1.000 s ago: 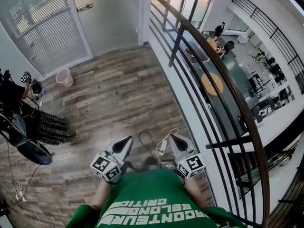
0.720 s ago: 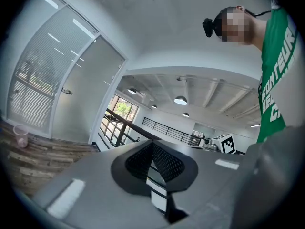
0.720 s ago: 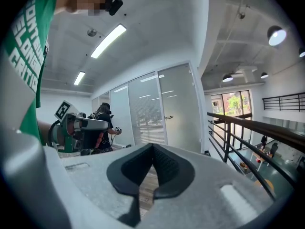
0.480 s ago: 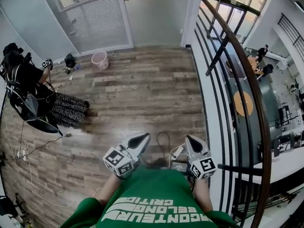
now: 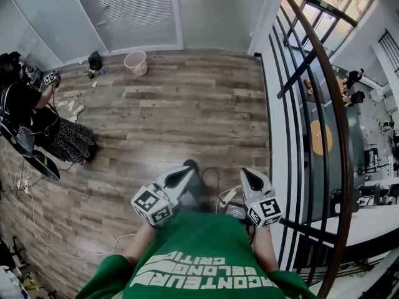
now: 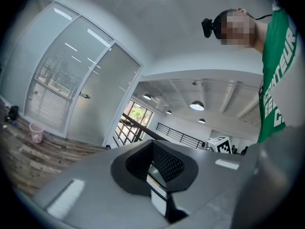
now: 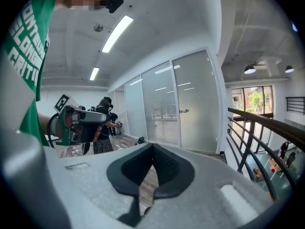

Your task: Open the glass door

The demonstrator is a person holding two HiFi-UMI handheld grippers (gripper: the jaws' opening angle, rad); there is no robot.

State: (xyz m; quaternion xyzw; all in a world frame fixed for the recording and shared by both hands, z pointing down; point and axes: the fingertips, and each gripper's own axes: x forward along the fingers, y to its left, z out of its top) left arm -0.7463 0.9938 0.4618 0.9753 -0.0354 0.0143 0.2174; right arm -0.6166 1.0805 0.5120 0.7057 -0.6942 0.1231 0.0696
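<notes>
Frosted glass door (image 7: 196, 104) shut, metal handle (image 7: 183, 111), left claw (image 6: 152, 141) closed, right claw (image 7: 153, 145) closed

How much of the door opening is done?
Nothing yet. The glass door looks shut, its handle untouched, far across the wooden floor. In hand: nothing; the left tool and right tool are both shut and empty. Left to do: walk over, grip the handle, and swing the door open.
</notes>
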